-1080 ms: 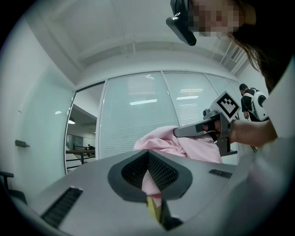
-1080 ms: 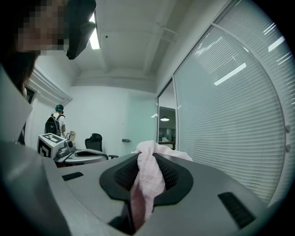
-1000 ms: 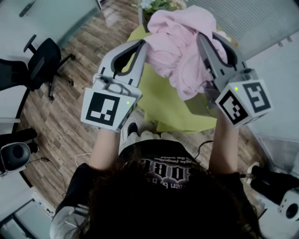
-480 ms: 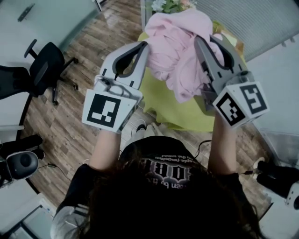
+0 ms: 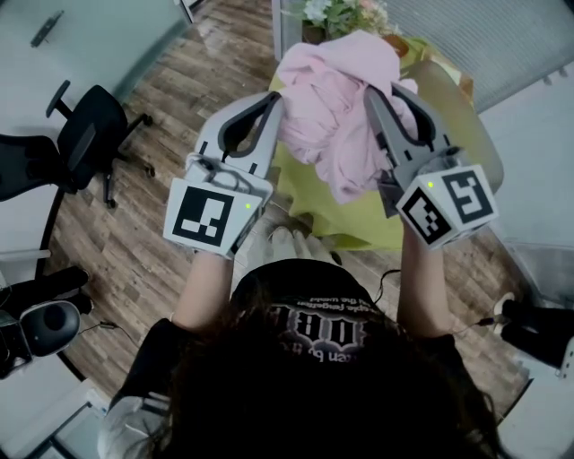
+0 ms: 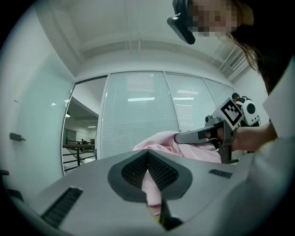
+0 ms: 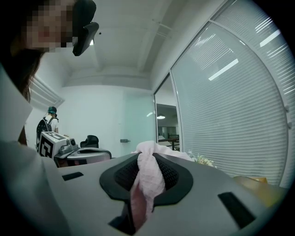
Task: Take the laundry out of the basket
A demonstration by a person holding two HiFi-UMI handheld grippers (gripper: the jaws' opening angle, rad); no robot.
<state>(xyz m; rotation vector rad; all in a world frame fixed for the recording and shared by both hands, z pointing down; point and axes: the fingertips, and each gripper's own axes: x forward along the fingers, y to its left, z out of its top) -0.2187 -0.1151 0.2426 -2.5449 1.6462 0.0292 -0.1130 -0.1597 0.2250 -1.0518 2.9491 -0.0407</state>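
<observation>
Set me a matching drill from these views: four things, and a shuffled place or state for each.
Things: 1 pink garment; 2 office chair; 3 flowers; 4 yellow-green table.
States: A standing on the wood floor; B beneath the garment; C clamped by left tool and right tool; D at the head view's top edge.
Pairs: 1-C, 2-A, 3-D, 4-B.

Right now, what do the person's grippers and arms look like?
Both the left gripper and right gripper are grey, with curved looped fingers, a black-and-white marker cube and a small green light. The person wears a black printed top.
</observation>
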